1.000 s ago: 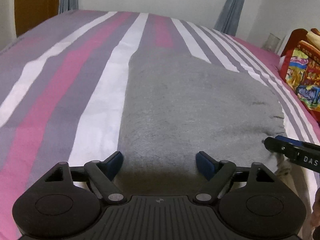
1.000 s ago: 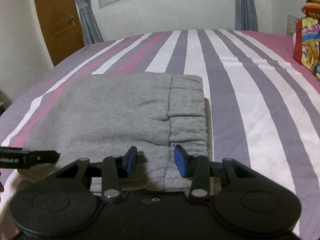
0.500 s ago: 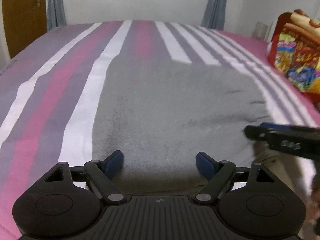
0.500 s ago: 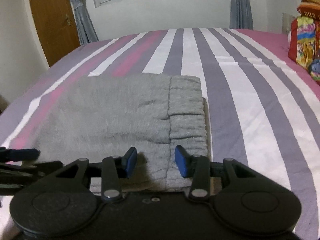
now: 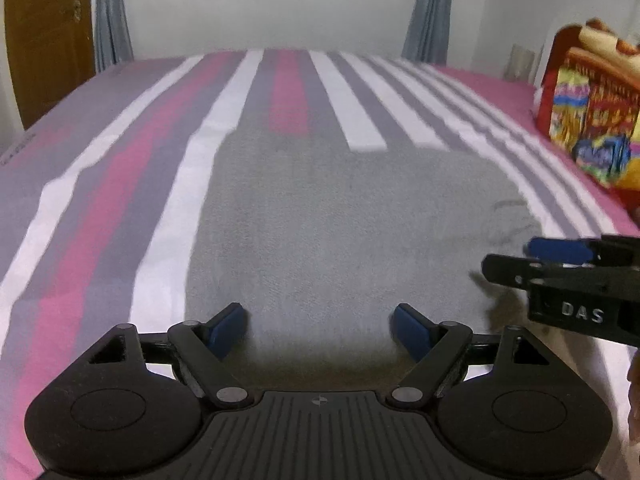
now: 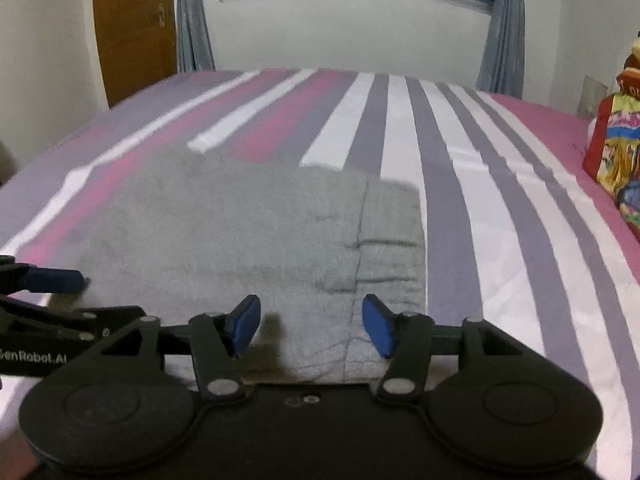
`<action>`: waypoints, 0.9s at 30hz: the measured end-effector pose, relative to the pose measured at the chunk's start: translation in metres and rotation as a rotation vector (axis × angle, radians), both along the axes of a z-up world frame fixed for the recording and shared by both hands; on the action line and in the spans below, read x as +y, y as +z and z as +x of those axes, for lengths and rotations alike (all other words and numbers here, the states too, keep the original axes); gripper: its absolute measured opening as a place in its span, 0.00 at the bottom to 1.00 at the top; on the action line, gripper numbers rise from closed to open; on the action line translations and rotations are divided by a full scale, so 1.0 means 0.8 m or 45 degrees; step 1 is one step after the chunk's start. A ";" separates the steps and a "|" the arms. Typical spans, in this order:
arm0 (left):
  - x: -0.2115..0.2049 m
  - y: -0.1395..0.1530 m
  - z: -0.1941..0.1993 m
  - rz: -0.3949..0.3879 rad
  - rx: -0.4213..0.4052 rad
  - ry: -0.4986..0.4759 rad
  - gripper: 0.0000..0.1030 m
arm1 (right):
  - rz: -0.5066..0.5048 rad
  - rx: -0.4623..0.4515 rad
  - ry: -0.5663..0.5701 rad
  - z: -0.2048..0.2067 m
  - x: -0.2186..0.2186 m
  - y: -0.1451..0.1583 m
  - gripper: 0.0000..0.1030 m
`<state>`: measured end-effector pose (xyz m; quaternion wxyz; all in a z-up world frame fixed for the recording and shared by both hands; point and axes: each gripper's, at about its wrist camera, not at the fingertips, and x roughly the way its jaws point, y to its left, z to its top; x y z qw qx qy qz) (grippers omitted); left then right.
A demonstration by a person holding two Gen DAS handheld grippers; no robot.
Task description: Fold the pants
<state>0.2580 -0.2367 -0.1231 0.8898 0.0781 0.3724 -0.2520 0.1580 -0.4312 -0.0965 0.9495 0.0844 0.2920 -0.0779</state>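
Note:
Grey pants (image 5: 340, 232) lie folded into a flat rectangle on the striped bed (image 5: 120, 200). In the right wrist view the pants (image 6: 248, 240) show their gathered waistband (image 6: 390, 240) on the right side. My left gripper (image 5: 320, 328) hovers over the near edge of the pants, jaws wide, nothing between them. My right gripper (image 6: 310, 326) hangs above the near edge by the waistband; its jaws are opening and hold no cloth. Each gripper appears at the side of the other's view: the right gripper (image 5: 560, 264), the left gripper (image 6: 48, 288).
A stack of colourful folded bedding (image 5: 592, 120) sits on the bed's right side. A wooden door (image 6: 132, 32) stands at the far left, and a window with grey curtains (image 6: 192, 20) is behind the bed. Striped sheet lies around the pants.
Both grippers have lifted and drawn back from the pants, so more of the room shows. The right gripper's jaws have spread wider. The pants lie as before.

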 end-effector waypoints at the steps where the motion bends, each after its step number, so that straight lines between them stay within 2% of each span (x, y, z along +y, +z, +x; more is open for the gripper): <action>1: -0.001 0.004 0.005 -0.008 -0.006 0.005 0.79 | 0.003 -0.020 -0.006 -0.001 -0.003 0.006 0.54; 6: -0.014 0.009 0.041 0.004 -0.032 0.044 0.79 | -0.016 -0.051 -0.022 0.017 -0.019 0.022 0.53; 15: -0.050 -0.007 0.119 0.048 -0.050 0.114 0.79 | -0.064 -0.053 -0.034 0.084 -0.036 0.022 0.52; 21: -0.063 -0.032 0.162 0.069 0.017 0.138 0.79 | -0.099 0.047 -0.053 0.124 -0.049 -0.012 0.54; 23: -0.067 -0.042 0.171 0.083 0.038 0.154 0.89 | -0.039 0.064 -0.076 0.127 -0.057 -0.027 0.55; 27: -0.058 -0.049 0.180 0.026 0.139 0.226 0.92 | 0.002 0.087 -0.122 0.133 -0.058 -0.034 0.58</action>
